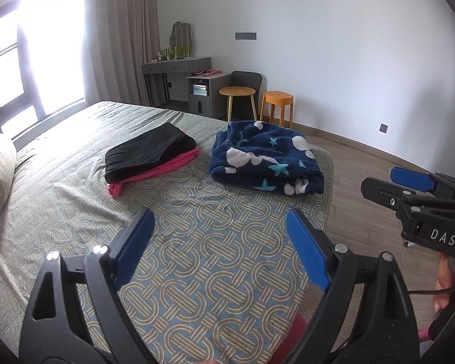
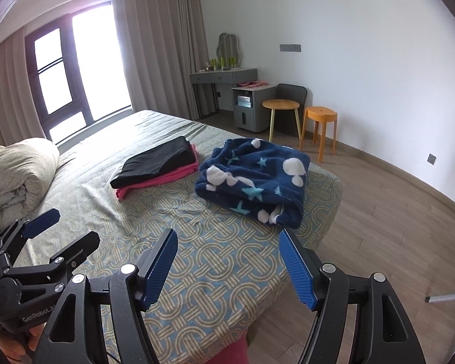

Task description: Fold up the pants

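Navy fleece pants [image 1: 265, 159] with white dots and teal stars lie loosely bunched near the bed's far right corner; they also show in the right wrist view [image 2: 253, 177]. A folded stack of black pants [image 1: 150, 153] on pink pants [image 1: 154, 171] lies left of them, seen too in the right wrist view [image 2: 156, 162]. My left gripper [image 1: 220, 248] is open and empty above the patterned sheet, well short of the clothes. My right gripper [image 2: 229, 268] is open and empty over the bed's near edge. Each gripper shows at the side of the other's view.
The bed [image 2: 197, 257] has a patterned sheet. A rolled duvet [image 2: 18, 179] sits at the left. Beyond the bed stand a grey dresser [image 2: 224, 75], a round wooden table [image 2: 280, 104], an orange stool [image 2: 320, 113] and a dark chair. Wooden floor lies right of the bed.
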`<state>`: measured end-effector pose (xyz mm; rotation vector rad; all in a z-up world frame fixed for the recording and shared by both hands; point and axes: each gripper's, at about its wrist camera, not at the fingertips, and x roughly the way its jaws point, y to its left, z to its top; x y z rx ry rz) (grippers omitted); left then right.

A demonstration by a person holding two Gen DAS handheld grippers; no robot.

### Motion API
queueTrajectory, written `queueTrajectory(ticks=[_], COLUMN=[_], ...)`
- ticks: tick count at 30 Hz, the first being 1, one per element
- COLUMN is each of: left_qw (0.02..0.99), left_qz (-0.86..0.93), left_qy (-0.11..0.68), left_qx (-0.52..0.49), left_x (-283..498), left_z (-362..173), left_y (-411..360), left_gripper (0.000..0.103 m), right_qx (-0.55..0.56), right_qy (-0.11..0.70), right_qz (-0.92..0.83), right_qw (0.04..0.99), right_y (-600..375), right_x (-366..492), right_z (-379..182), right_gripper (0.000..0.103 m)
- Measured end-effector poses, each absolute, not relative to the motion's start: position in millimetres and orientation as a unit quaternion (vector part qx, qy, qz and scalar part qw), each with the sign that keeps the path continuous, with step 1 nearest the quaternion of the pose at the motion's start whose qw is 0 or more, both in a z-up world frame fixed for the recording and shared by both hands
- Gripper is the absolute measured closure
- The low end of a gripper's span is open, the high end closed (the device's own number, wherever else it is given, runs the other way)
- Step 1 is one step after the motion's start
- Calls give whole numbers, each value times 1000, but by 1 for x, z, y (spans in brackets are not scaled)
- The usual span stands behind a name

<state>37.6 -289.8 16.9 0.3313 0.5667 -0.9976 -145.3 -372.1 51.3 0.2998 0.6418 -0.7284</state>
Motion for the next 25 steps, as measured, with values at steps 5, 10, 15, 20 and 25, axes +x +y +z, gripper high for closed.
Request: queueTrajectory(ticks=[5,10,15,20,25], left_qw=[829,830,830,830,829], left_qz=[-465,-463,-463,-464,-463], left_qy=[263,267,265,262,263], left_qx=[165,162,162,166,169], left_x=[35,38,38,36,36], left_z=[14,14,14,13,11], left_y=[-293,-294,-294,-296,-298], left_gripper=[14,14,14,14,14], right_qx=[152,154,153,154,154], right_qy=[316,317,317,318,319], right_qz=[-351,-352,-354,-356,-357], right_qw=[869,867,866,865,864], right_y=[-377,-380,-382,-383,-383], right_x=[-146,-146,-145,-146,-147], right_z=[46,45,44,42,40], right_gripper=[32,32,32,32,32])
